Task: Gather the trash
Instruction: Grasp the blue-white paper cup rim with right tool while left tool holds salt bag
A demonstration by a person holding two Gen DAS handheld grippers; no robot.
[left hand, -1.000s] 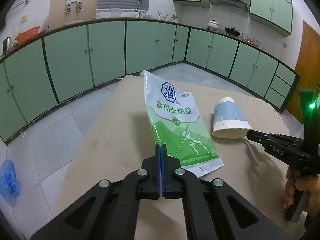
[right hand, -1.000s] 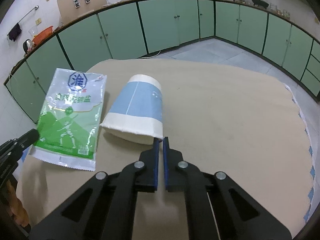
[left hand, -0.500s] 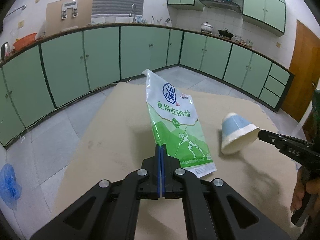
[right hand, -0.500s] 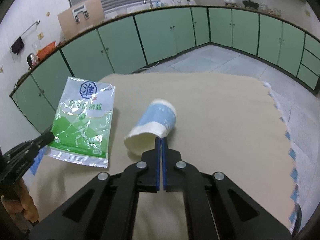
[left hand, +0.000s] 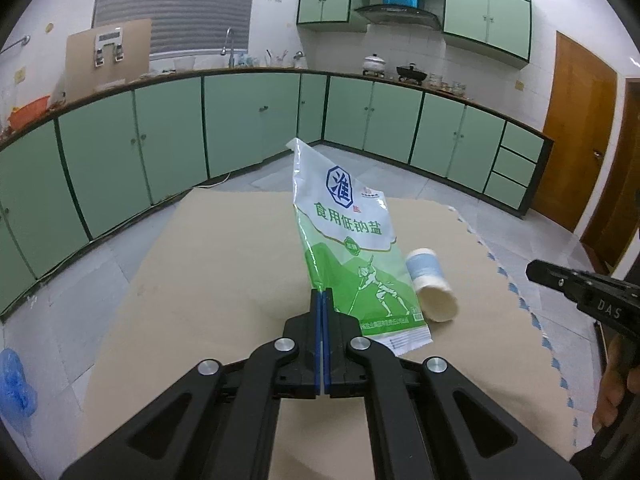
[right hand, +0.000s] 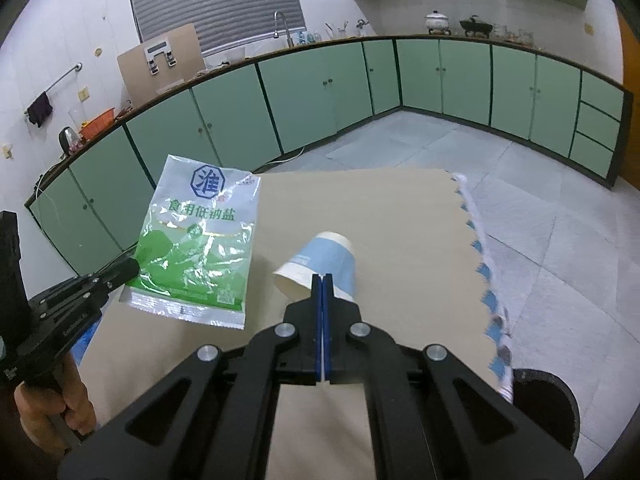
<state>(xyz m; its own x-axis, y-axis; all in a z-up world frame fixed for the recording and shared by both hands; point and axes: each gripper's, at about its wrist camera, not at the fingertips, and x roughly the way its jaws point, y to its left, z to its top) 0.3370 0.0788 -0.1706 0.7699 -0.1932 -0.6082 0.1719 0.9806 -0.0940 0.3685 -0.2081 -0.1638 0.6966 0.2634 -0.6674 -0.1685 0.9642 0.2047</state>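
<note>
My left gripper [left hand: 322,294] is shut on the edge of a green and white salt bag [left hand: 352,248] and holds it up above the tan table [left hand: 224,264]. The bag also shows in the right wrist view [right hand: 196,240], with the left gripper [right hand: 130,269] at its lower left corner. My right gripper [right hand: 322,280] is shut on the rim of a blue and white paper cup [right hand: 324,258] and holds it in the air. The cup shows in the left wrist view [left hand: 430,284], with the right gripper [left hand: 534,270] at the right edge.
A black trash bin [right hand: 548,404] stands on the floor at the table's right edge. Green cabinets [left hand: 240,120] run around the room. A blue bag [left hand: 14,392] lies on the floor at left. The table's right edge has a blue-patterned cloth border [right hand: 480,264].
Both grippers have risen from the table. The right gripper shut on the cup's rim and lifted it. The salt bag has been lifted higher.
</note>
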